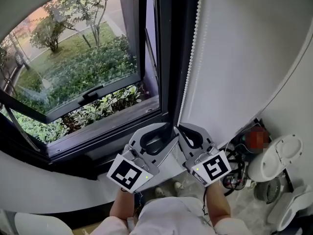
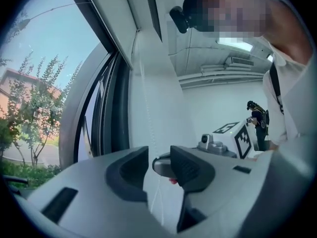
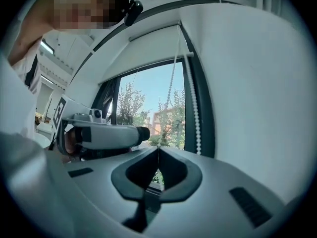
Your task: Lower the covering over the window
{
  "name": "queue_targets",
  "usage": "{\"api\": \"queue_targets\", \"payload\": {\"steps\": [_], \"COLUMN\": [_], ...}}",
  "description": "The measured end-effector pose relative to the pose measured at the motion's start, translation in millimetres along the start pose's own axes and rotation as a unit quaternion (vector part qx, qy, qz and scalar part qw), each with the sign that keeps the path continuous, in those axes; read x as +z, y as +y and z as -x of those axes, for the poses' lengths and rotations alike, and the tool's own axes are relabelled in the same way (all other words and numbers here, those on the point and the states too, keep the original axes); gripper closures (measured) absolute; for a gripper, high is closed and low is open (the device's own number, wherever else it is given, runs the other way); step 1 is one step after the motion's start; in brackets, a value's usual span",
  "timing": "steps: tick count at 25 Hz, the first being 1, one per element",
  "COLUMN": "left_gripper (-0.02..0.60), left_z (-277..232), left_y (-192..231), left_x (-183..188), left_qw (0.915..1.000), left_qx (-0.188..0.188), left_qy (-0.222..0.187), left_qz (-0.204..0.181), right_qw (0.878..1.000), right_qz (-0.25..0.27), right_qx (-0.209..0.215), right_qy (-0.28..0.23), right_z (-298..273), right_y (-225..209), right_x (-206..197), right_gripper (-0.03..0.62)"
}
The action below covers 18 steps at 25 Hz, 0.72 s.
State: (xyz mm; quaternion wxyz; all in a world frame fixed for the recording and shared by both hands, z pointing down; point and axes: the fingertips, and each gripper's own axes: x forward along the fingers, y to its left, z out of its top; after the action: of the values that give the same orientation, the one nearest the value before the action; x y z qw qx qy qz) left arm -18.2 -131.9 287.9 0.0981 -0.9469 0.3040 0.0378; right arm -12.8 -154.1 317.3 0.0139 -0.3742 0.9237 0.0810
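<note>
At the window [image 1: 73, 72] frame's lower right, head view: left tool [image 1: 164, 133] and right tool [image 1: 185, 133] were held level, side by side, by the bead chain [image 1: 193, 48].
Left gripper view: jaws stood apart, with the chain passing ungripped between them.
Right gripper view: jaws were pinched shut on the chain; blind [image 3: 148, 51] sat rolled up at the window's top.

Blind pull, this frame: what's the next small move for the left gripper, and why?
Probably close the grey left gripper on the strand of thin white bead chain that runs between its open jaws, then pull down. The right gripper is already shut on a strand, and the dark-framed window looks largely uncovered, so a hand-over-hand pull seems due.
</note>
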Motion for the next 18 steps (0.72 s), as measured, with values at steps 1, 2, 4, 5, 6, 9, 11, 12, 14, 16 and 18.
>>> {"api": "queue_targets", "payload": {"steps": [1,2,4,5,6,9,11,12,14,16,18], "left_gripper": [0.439,0.44,0.451,0.457,0.463,0.483,0.522,0.539,0.562,0.566,0.568], "left_z": [-2.0,-4.1,-9.2,-12.1,-15.2,-21.4,-23.3,-24.5,-26.7,-27.4,-26.8], "left_y": [0.9,2.3,6.0,7.9,9.8,14.1,14.8,14.2,11.7,9.5,8.4], "left_x": [1.5,2.9,5.7,7.0,8.4,14.3,15.5,13.8,6.8,-3.8,-15.7], "left_qw": [1.0,1.0,1.0,1.0,1.0,0.9999,0.9999,1.0,0.9999,0.9997,0.9995], "left_qx": [0.001,0.003,0.007,0.008,0.008,0.008,0.008,0.005,-0.002,-0.007,-0.008], "left_qy": [-0.001,-0.001,-0.003,-0.004,-0.004,-0.011,-0.01,-0.005,0.008,0.022,0.032], "left_qz": [-0.001,-0.001,0.0,0.0,0.0,-0.001,-0.003,-0.006,-0.011,-0.011,-0.004], "right_qw": [1.0,1.0,0.999,0.999,0.999,0.998,0.998,0.998,0.997,0.996,0.995], "right_qz": [0.002,0.004,0.006,0.002,-0.004,-0.019,-0.024,-0.027,-0.032,-0.034,-0.037], "right_qx": [0.002,0.005,0.015,0.02,0.023,0.027,0.029,0.029,0.029,0.029,0.03], "right_qy": [0.005,0.013,0.032,0.038,0.041,0.046,0.05,0.051,0.059,0.072,0.085], "right_z": [-0.2,-0.9,-1.8,-1.4,-0.6,0.9,1.1,1.2,1.8,2.4,2.9], "right_y": [1.4,3.9,11.4,15.3,18.6,25.3,27.2,27.6,27.4,27.6,28.2], "right_x": [-2.8,-7.8,-21.7,-28.2,-33.7,-46.5,-53.7,-57.1,-64.6,-74.7,-86.4], "right_gripper": [0.599,0.6,0.6,0.6,0.6,0.6,0.599,0.6,0.599,0.599,0.599]}}
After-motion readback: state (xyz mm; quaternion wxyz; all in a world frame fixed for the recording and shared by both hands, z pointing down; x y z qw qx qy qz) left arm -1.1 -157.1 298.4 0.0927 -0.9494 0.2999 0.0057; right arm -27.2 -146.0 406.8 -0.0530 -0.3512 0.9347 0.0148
